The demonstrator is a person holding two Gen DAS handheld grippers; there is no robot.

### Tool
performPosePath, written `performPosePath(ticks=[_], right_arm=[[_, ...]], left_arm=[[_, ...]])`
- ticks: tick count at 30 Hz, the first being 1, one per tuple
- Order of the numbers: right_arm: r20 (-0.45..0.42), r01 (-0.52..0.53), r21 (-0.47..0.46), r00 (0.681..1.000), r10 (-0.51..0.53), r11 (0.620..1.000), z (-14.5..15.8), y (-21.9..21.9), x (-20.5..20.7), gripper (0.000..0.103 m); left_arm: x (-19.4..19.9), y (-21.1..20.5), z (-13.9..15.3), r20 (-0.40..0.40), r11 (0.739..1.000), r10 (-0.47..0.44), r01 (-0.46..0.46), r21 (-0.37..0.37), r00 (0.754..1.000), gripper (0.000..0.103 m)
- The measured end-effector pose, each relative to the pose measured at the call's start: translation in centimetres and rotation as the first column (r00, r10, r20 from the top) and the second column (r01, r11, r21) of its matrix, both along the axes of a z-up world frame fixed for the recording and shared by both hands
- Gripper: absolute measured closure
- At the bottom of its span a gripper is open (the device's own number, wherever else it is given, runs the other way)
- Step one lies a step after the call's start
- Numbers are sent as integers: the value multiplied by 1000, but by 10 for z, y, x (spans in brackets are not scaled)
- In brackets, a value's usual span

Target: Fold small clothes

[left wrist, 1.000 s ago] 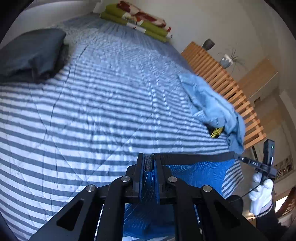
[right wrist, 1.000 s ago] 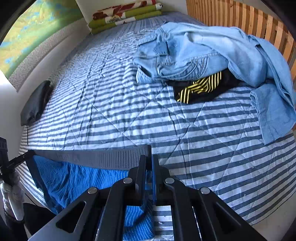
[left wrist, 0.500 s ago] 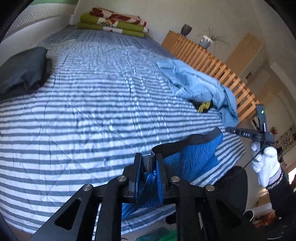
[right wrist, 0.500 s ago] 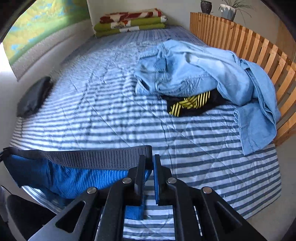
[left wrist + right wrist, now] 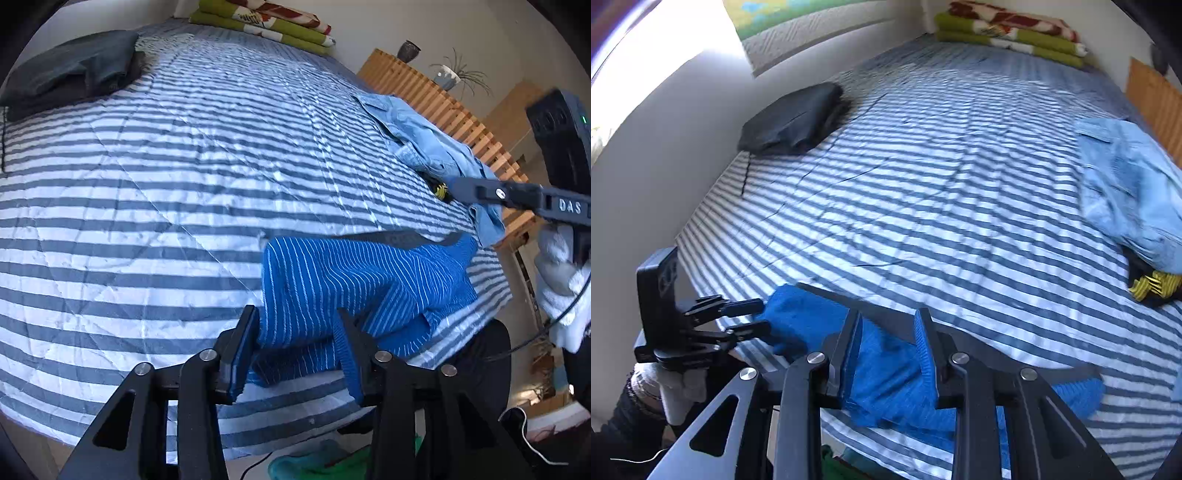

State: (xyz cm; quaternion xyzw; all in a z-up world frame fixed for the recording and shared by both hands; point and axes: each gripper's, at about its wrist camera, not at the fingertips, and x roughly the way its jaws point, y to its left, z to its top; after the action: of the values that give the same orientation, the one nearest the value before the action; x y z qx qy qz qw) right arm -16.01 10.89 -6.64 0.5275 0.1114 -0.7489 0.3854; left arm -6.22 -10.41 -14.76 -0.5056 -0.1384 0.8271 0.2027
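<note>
**Both tongs letting go at the bed's near edge**

I see the blue striped shorts [image 5: 354, 280] lying on the bed [image 5: 155, 206] at its near edge. My left tongs [image 5: 297, 328] and right tongs [image 5: 886, 332] are opening, cloth loose between them, unpinched.

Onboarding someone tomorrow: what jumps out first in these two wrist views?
The bright blue striped shorts with a dark waistband, lying crumpled at the near edge of the striped bedspread. The left gripper and right gripper hang over them, jaws opening, the cloth between them but not pinched. Next, the pale denim pile along the bed's right side and the dark folded garment far left by the wall.
</note>
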Motion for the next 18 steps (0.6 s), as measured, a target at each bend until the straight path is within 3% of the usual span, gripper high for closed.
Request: performPosePath(ticks=[1,4,12,18], right_arm=[[-4,-26,26,1000,26,999,-6,-18,0,76],[35,-91,79,995,89,993,-27,-60,-3,76],[244,-223,77,949,199,972,-75,-108,-6,76],[260,-327,71,918,299,942,-78,-132,12,76]], left_arm=[[1,3,-7,16,1000,-28,28,0,999,79],[8,11,-21,34,997,-73,74,-31,997,93],[23,-2,-27,48,994,-99,96,60,994,95],[23,-2,-27,46,994,-104,102,47,994,95]])
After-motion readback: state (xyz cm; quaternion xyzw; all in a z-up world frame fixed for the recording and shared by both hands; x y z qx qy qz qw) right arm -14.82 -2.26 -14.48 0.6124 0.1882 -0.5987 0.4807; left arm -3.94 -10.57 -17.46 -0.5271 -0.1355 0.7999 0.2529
